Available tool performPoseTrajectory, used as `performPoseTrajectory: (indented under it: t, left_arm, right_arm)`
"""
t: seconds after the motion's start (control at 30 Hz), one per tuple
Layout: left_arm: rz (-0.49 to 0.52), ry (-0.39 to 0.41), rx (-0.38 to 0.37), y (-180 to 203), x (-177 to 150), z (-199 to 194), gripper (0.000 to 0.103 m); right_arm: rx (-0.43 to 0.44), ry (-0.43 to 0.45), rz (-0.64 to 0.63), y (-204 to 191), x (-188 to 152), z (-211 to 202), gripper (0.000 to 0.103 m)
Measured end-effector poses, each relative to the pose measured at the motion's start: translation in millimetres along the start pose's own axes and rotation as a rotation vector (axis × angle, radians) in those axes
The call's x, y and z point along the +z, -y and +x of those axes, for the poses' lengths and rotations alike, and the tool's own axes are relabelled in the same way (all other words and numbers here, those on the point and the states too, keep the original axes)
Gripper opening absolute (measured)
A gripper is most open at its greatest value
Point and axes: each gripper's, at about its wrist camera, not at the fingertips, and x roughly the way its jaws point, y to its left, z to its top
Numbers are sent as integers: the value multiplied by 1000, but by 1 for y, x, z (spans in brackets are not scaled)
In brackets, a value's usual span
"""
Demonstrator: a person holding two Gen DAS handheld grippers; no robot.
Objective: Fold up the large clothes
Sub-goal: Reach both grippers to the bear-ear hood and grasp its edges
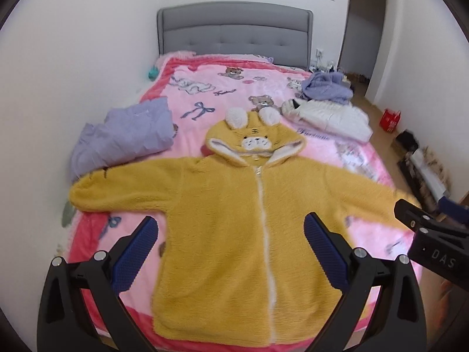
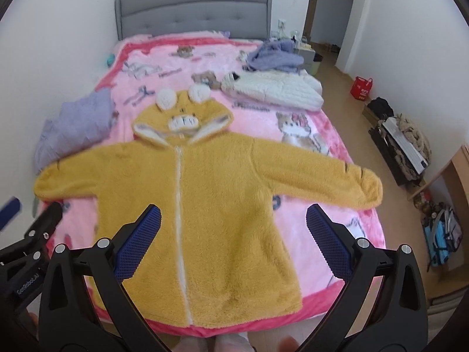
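Observation:
A yellow fleece hooded jacket (image 1: 234, 234) lies flat and face up on the pink blanket, zipper shut, sleeves spread to both sides, hood with ears toward the headboard. It also shows in the right wrist view (image 2: 211, 205). My left gripper (image 1: 231, 228) is open and empty, held above the jacket's body. My right gripper (image 2: 234, 217) is open and empty, also above the body, right of the zipper. Each gripper shows at the edge of the other's view.
The pink blanket (image 1: 234, 94) covers a bed with a grey headboard (image 1: 234, 35). A purple cloth (image 1: 126, 135) lies left of the jacket. A white padded coat (image 1: 331, 117) and a purple garment (image 1: 325, 88) lie at the back right. Bags and clutter (image 2: 404, 143) line the floor on the right.

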Motion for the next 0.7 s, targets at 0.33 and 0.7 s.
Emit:
performPoseTrajectory:
  t: [0.33, 0.7]
  left_arm:
    - [-118, 2, 69, -12, 47, 3, 98]
    - [111, 56, 43, -52, 113, 112, 98]
  right_arm:
    - [188, 121, 45, 10, 63, -11, 95]
    - [230, -105, 173, -44, 89, 123, 95]
